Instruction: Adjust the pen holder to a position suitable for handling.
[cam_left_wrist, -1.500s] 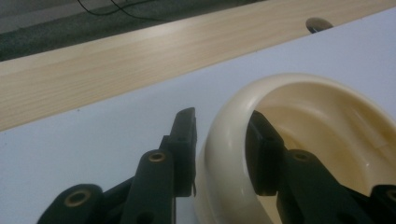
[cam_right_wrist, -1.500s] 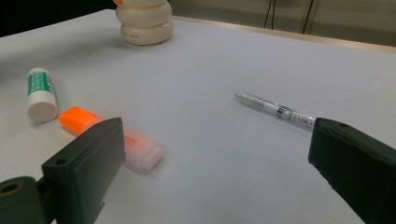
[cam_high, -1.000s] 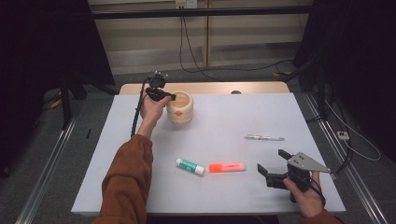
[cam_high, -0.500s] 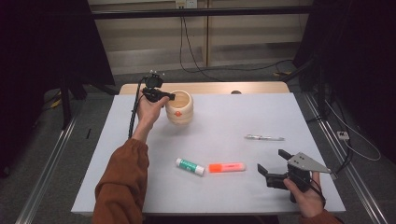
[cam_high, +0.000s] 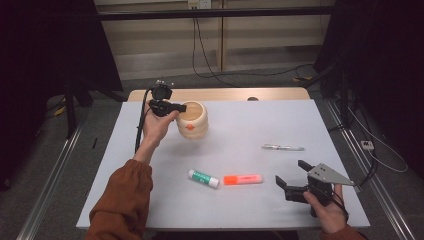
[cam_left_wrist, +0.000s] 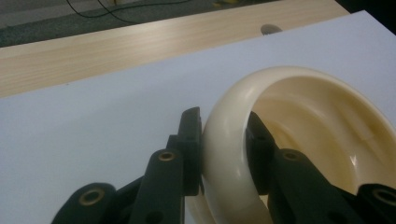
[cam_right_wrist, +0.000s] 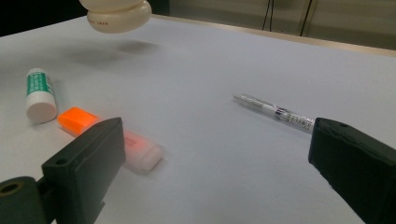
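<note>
Cup (cam_high: 194, 120), cream and ribbed, hangs just above the far left of the white surface (cam_high: 250, 125), pinched at its rim by the left gripper (cam_high: 172, 107), one jaw inside the wall and one outside. It looks rigid, smooth and light, likely slippery, so a rim grip suits it if kept level. The left gripper view shows the wall squeezed between the pads (cam_left_wrist: 191, 140); the right gripper view shows its raised base and shadow. The right gripper (cam_high: 295, 184) rests splayed and empty near the orange highlighter (cam_high: 243, 179), glue stick (cam_high: 203, 178) and pen (cam_high: 283, 147).
</note>
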